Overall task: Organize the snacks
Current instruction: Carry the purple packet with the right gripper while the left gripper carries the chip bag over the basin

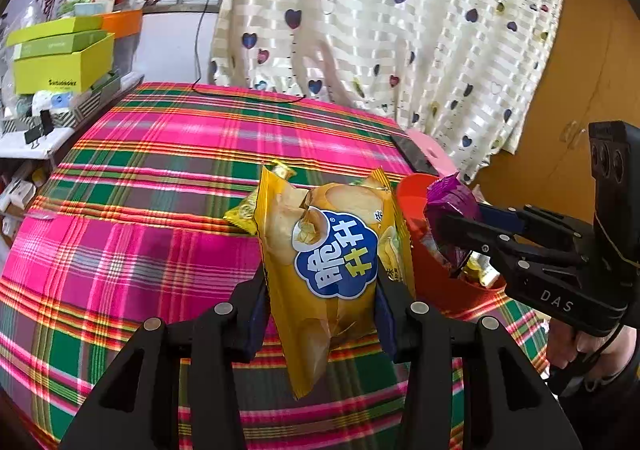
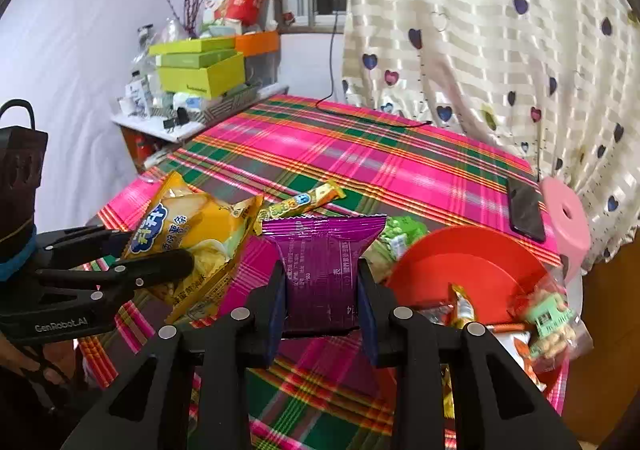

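My left gripper (image 1: 320, 286) is shut on a yellow chip bag (image 1: 328, 262) and holds it above the plaid table; the bag also shows in the right wrist view (image 2: 192, 238). My right gripper (image 2: 322, 286) is shut on a purple snack packet (image 2: 324, 270), held by the red bowl (image 2: 472, 266); in the left wrist view the packet (image 1: 452, 202) hangs over the bowl (image 1: 416, 194). The bowl holds several small snacks (image 2: 548, 326). A yellow snack bar (image 2: 300, 202) and a green packet (image 2: 400, 234) lie on the table.
A plaid cloth (image 2: 360, 154) covers the table. A black phone (image 2: 526, 210) lies at its right edge beside a pink stool (image 2: 568, 218). Green boxes (image 2: 200, 70) and clutter stand on a shelf at the back left. A heart-patterned curtain (image 2: 500, 30) hangs behind.
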